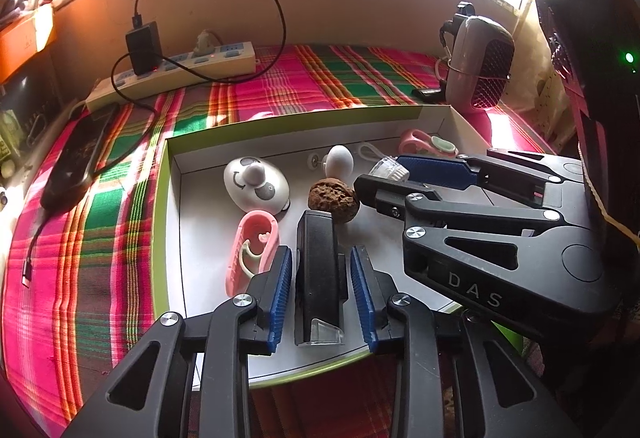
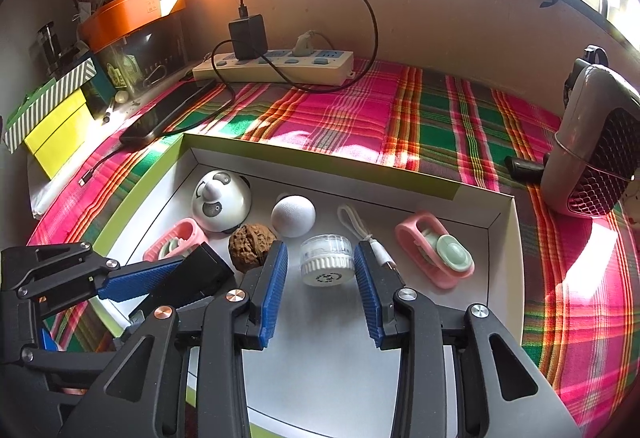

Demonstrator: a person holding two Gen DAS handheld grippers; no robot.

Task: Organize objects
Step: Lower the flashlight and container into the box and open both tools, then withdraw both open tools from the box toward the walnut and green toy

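Observation:
A white box with a green rim (image 1: 172,222) (image 2: 516,238) lies on the plaid cloth and holds small objects. My left gripper (image 1: 323,294) is open, its blue pads either side of a black rectangular block (image 1: 318,274) standing in the box, not touching it. My right gripper (image 2: 320,290) is open around a small clear-and-white round jar (image 2: 326,265), apart from it. A brown walnut (image 1: 334,200) (image 2: 250,252), a white ball (image 2: 293,216), a white panda toy (image 2: 221,205) and two pink holders (image 1: 251,250) (image 2: 436,254) lie in the box.
A power strip (image 2: 276,68) with a black charger and cable lies at the back. A black phone (image 2: 168,116) lies at the left. A grey fan heater (image 2: 592,166) stands at the right. Stacked boxes (image 2: 56,118) are at far left.

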